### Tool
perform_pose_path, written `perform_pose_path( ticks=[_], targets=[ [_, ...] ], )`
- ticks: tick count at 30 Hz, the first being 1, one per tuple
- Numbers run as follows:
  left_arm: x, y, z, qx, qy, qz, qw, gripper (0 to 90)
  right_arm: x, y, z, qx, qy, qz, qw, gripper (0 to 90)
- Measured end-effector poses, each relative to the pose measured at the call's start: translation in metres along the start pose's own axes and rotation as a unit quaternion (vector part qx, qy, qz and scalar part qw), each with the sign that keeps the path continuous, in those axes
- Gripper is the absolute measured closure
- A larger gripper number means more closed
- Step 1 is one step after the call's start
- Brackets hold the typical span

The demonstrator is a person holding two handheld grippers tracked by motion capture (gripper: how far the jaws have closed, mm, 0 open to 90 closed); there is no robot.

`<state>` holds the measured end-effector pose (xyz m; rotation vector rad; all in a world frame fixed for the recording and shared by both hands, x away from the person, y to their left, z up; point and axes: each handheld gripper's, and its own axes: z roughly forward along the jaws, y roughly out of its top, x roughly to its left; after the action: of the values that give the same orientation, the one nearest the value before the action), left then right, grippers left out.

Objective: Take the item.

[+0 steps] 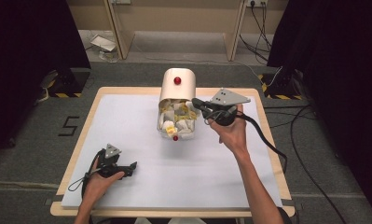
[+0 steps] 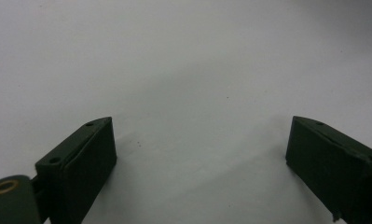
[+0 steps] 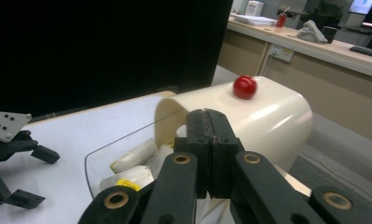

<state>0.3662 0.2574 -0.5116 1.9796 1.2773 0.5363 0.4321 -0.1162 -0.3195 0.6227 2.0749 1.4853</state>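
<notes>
A cream, round-topped box (image 1: pixel 176 86) (image 3: pixel 267 116) with a red knob (image 1: pixel 177 80) (image 3: pixel 245 87) stands at the back middle of the white table (image 1: pixel 174 182). Its clear tray (image 1: pixel 161 129) (image 3: pixel 104 149) sticks out toward me, holding several white and yellow sachets (image 1: pixel 176 119) (image 3: pixel 132 158), and has a small red knob (image 1: pixel 175 138) on its front. My right gripper (image 1: pixel 196 103) (image 3: pixel 208 116) is shut, its tips just above the tray's right side; nothing shows between the jaws. My left gripper (image 1: pixel 133 168) (image 2: pixel 200 135) (image 3: pixel 41 176) lies open on the table at front left, with nothing between its jaws.
The right gripper's cable (image 1: pixel 267 140) trails over the table's right edge. Black curtains (image 1: pixel 30 37) stand on both sides. More cables (image 1: pixel 309 140) lie on the floor at right, and wooden furniture (image 1: pixel 174 18) stands behind the table.
</notes>
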Motion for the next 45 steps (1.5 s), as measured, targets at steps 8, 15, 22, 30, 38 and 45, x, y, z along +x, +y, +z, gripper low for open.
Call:
perform_pose_path(
  ticks=[8,15,22,30,38,45],
  targets=[
    [0.0,0.0,0.0,0.0,0.0,0.0,1.0,7.6,-0.024,-0.01,-0.013,0.003,-0.033,0.018,0.9993,89.9],
    [0.0,0.0,0.0,0.0,0.0,0.0,1.0,7.6,-0.043,-0.022,-0.016,0.011,-0.056,0.035,0.9978,89.9],
    [0.0,0.0,0.0,0.0,0.0,0.0,1.0,7.6,-0.06,-0.035,-0.015,0.019,-0.073,0.05,0.9959,89.9],
    [0.0,0.0,0.0,0.0,0.001,0.0,1.0,7.5,-0.077,-0.047,-0.009,0.028,-0.091,0.065,0.9934,89.9],
    [0.0,0.0,0.0,0.0,0.001,0.0,1.0,7.5,-0.096,-0.053,0.0,0.031,-0.11,0.067,0.9912,89.9],
    [0.0,0.0,0.0,0.001,0.001,0.001,1.0,7.5,-0.111,-0.059,0.005,0.036,-0.123,0.068,0.9894,89.9]
  ],
)
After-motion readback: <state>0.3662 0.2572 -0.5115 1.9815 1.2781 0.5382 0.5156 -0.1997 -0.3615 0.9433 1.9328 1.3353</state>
